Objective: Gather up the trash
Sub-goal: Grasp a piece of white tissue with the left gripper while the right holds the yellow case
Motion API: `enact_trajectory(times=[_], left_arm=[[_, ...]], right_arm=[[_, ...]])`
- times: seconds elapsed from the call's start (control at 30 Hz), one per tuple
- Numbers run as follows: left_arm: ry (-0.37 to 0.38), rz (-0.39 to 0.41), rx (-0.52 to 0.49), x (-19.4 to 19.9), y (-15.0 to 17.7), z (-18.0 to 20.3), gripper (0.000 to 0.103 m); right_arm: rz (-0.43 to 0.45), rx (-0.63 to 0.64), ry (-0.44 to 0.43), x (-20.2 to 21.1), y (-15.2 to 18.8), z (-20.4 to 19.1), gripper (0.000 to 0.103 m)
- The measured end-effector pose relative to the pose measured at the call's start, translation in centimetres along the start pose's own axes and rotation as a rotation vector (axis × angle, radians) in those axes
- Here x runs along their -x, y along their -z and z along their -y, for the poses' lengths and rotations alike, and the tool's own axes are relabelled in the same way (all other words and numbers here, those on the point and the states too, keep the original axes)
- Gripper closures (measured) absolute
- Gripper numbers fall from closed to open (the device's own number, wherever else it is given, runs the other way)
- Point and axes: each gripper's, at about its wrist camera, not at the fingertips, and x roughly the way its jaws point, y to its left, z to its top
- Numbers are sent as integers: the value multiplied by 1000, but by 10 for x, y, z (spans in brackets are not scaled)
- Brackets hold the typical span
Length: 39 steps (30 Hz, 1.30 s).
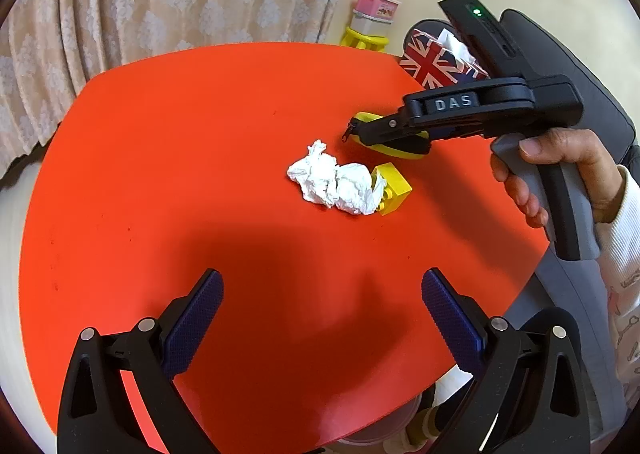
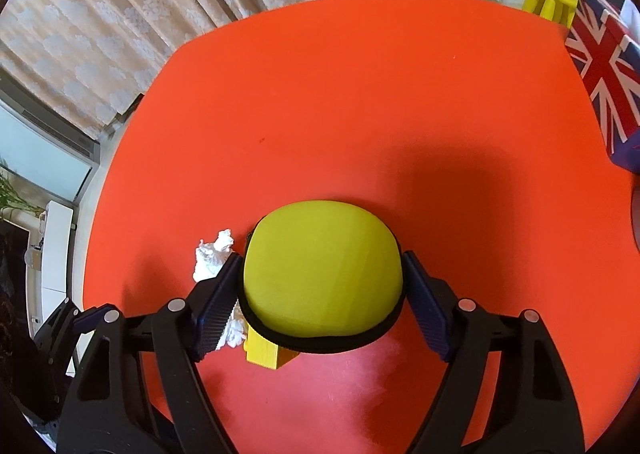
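A crumpled white tissue (image 1: 336, 183) lies on the red table (image 1: 180, 153), touching a yellow toy brick (image 1: 394, 187). My right gripper (image 1: 360, 133) is shut on a yellow zip case (image 2: 322, 274) and holds it just above the table, beyond the tissue. In the right wrist view the tissue (image 2: 212, 260) and brick (image 2: 264, 352) show partly under the case. My left gripper (image 1: 322, 318) is open and empty over the table's near side, short of the tissue.
A Union Jack tissue box (image 1: 438, 63) stands at the table's far right edge (image 2: 604, 65). A yellow stool (image 1: 364, 39) with a pink box is on the floor behind. Curtains hang at the back. A grey seat is to the right.
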Motion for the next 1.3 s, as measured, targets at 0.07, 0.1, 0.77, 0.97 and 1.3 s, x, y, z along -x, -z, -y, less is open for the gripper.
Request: enact_trajectory(times=[0.07, 0.1, 0.77, 0.97, 1.3], left_arm=[[-4, 2, -4, -1, -1, 1, 8], [-6, 3, -5, -1, -2, 2, 8], [-38, -54, 141, -27, -57, -8, 8], [-38, -94, 259, -44, -70, -25, 8], [17, -142, 353, -69, -77, -31, 30]], right_arm=[[11, 3, -1, 6, 2, 0, 25], [17, 4, -1, 9, 4, 0, 25], [104, 10, -5, 64, 56, 25, 25], [113, 0, -8, 67, 60, 34, 25], [112, -12, -15, 64, 61, 42, 25]])
